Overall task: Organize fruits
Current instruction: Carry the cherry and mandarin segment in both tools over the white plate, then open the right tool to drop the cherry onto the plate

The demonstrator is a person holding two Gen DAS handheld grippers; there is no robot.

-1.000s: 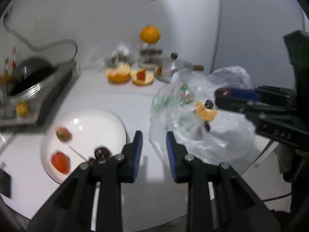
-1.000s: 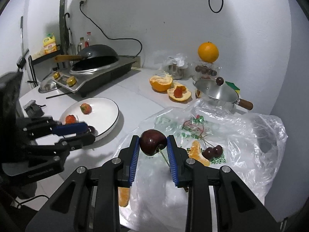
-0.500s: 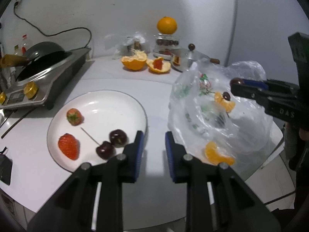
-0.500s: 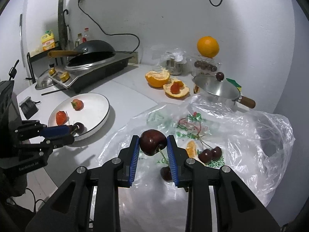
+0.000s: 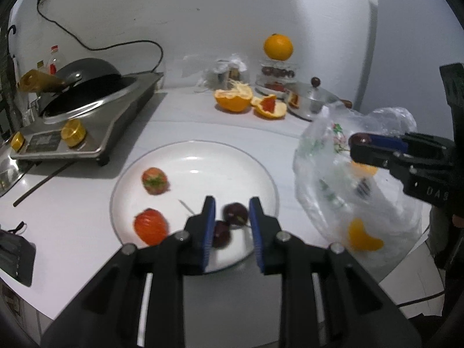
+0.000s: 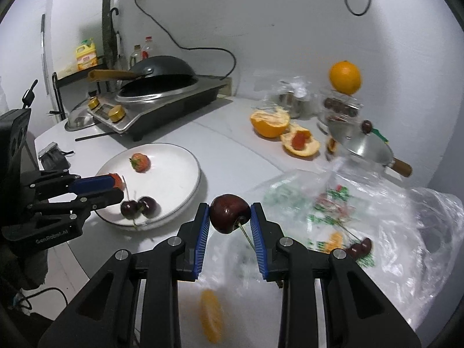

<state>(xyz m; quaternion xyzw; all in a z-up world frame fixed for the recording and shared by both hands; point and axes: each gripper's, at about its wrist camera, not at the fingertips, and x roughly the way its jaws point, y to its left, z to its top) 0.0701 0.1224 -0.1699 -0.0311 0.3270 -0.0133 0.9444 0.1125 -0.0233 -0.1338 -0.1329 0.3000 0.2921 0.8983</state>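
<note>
1. Left wrist view: our left hand-held gripper [image 5: 231, 213] hangs low over the near rim of the white plate [image 5: 203, 156] on the bench [image 5: 203, 124]. Its blue pads stand apart with nothing between them. On the plate below we see two dark cherries [image 5: 235, 214] and two strawberries [image 5: 154, 180]. To the right, the right hand-held gripper [image 5: 358, 142] reaches in over a clear plastic bag [image 5: 324, 179], in which orange segments [image 5: 364, 236] show through the film.

2. Right wrist view: our right hand-held gripper [image 6: 230, 214] is closed on a single cherry [image 6: 230, 213], pads pressing its two sides, the stem [image 6: 246, 236] trailing down between the fingers. It is held in the air between the plate [image 6: 174, 174] and the bag [image 6: 406, 232]. More cherries [image 6: 359, 246] lie inside the bag. The left hand-held gripper [image 6: 116, 188] sits at the plate's near edge, beside the pair of cherries [image 6: 138, 206] there.

3. Handling, as we judge it: the cherry is light, round and glossy, so it may squirt out of a skewed pinch, and the skin bruises or splits under hard pressure. We would hold it across its widest part, gently, as it is held at this moment, and leave the stem free, since it looks too thin to grip. Strawberries and segments look softer still; the bag is limp and will shift when touched.
</note>
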